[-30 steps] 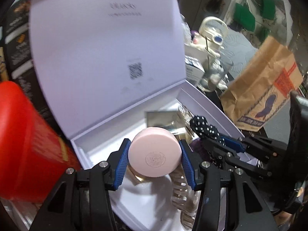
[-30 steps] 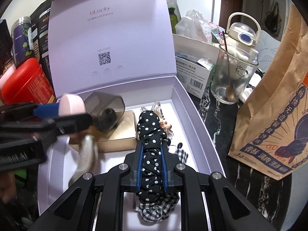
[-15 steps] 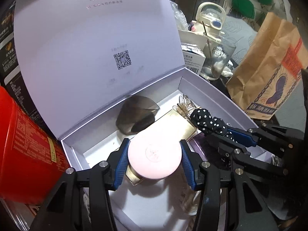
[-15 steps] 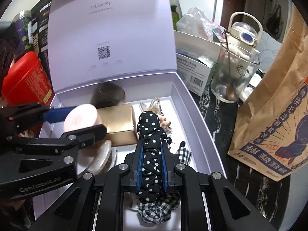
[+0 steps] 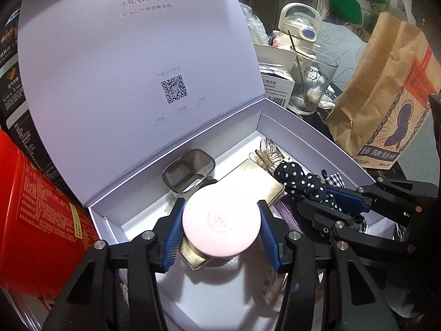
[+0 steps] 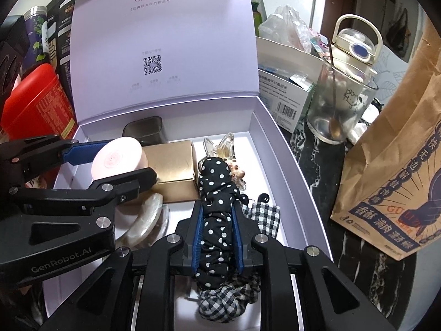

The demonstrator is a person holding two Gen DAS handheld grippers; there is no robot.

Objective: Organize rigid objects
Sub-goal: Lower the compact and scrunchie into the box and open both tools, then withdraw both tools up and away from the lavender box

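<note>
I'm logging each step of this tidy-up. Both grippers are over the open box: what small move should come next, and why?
Probably open the right gripper fully. Its jaws have just been opening, yet the dotted scrunchie between them already lies in the box; the left gripper holds the pink jar.

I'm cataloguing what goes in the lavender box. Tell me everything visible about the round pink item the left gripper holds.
The round pink item is a pale pink disc-shaped case, smooth and matte like plastic, with a faint circular emblem pressed into its flat top. The left gripper is shut on its curved sides, blue pads on either side. It is tilted so its top faces the left wrist camera, over the open lavender box, in front of the gold box. Its underside is hidden.
</note>
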